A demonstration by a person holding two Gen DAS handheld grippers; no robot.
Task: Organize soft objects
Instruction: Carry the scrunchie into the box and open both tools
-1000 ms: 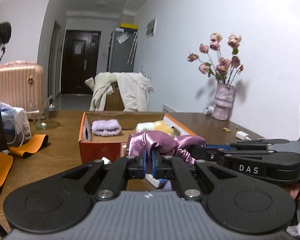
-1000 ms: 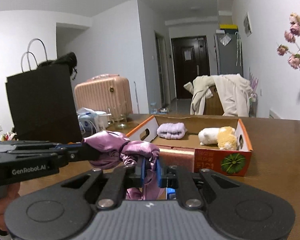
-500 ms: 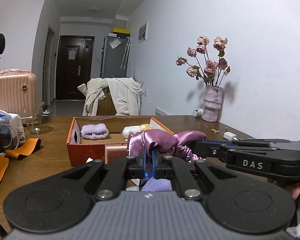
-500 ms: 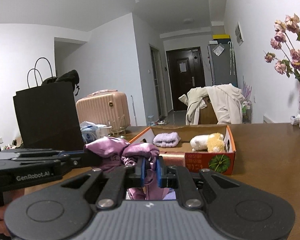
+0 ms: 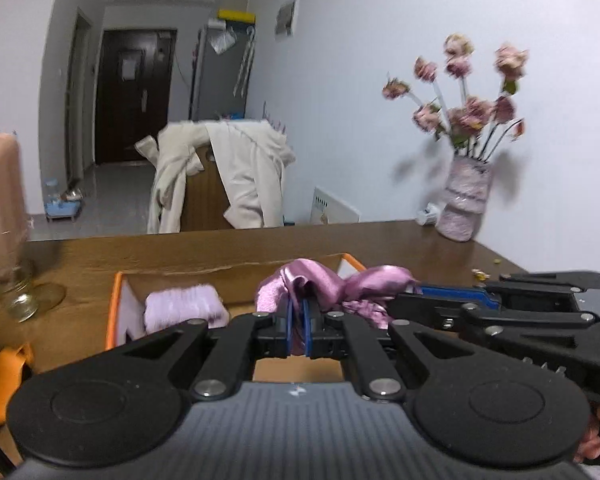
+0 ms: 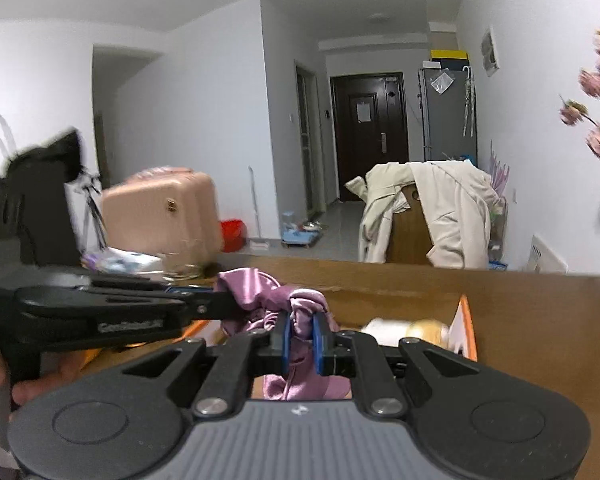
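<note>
Left wrist view showed the left gripper (image 5: 298, 330) with its blue pads clamped on a fold of the purple satin cloth (image 5: 320, 284), which bunched up just above the fingers. From the right side of that view the right gripper (image 5: 414, 300) reached in and pinched the same cloth at its other end. Below and behind the cloth stood the orange cardboard box (image 5: 114, 312) on the wooden table (image 5: 380, 240), with a lavender fuzzy roll (image 5: 184, 310) lying in its left part.

Right wrist view showed the right gripper (image 6: 300, 334) closed tight on the satin cloth (image 6: 260, 286), part of which hung down between the fingers. The left gripper (image 6: 204, 304) came in from the left, gripping the cloth too. Past the fingers a white and yellow plush toy (image 6: 408, 330) lay in the box (image 6: 466, 332). Both grippers held the cloth in the air over the box.
</note>
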